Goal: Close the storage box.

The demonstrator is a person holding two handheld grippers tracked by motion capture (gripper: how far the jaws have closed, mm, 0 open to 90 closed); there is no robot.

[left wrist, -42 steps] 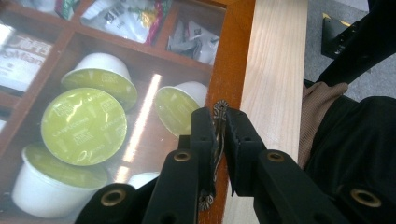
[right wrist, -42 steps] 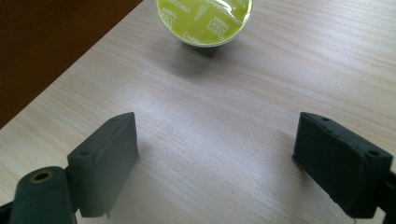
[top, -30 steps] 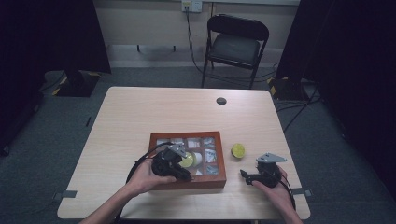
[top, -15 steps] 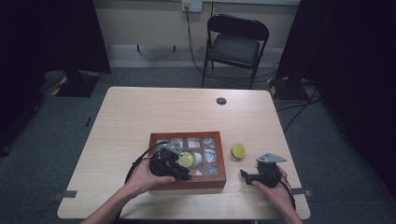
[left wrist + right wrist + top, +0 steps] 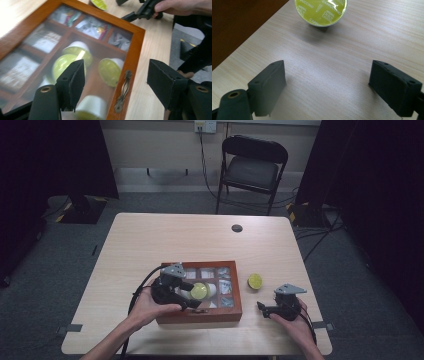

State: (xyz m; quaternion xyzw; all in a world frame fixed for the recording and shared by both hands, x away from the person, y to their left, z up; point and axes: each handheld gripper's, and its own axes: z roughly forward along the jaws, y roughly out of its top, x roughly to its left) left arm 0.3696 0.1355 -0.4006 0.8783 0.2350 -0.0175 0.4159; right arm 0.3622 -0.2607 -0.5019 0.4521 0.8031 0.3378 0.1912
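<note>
The glass-lidded wooden box (image 5: 137, 50) lies under the left gripper (image 5: 116, 75), whose jaws stand wide astride its brass handle (image 5: 123, 91). Hardly any shift is noted over the last second, so lifting is judged not begun. The loose capsule (image 5: 320, 11) lies ahead of the wide-open right gripper (image 5: 329, 75).

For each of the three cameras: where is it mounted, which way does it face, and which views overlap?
High view: above the near table edge, facing forward and down; both forearms, left claw and right claw show.
Left gripper view: on the left claw, facing the wooden box lid; its black jaws show.
Right gripper view: on the right claw, facing the tabletop; its jaws show.
Shared: the green capsule beside the box.
</note>
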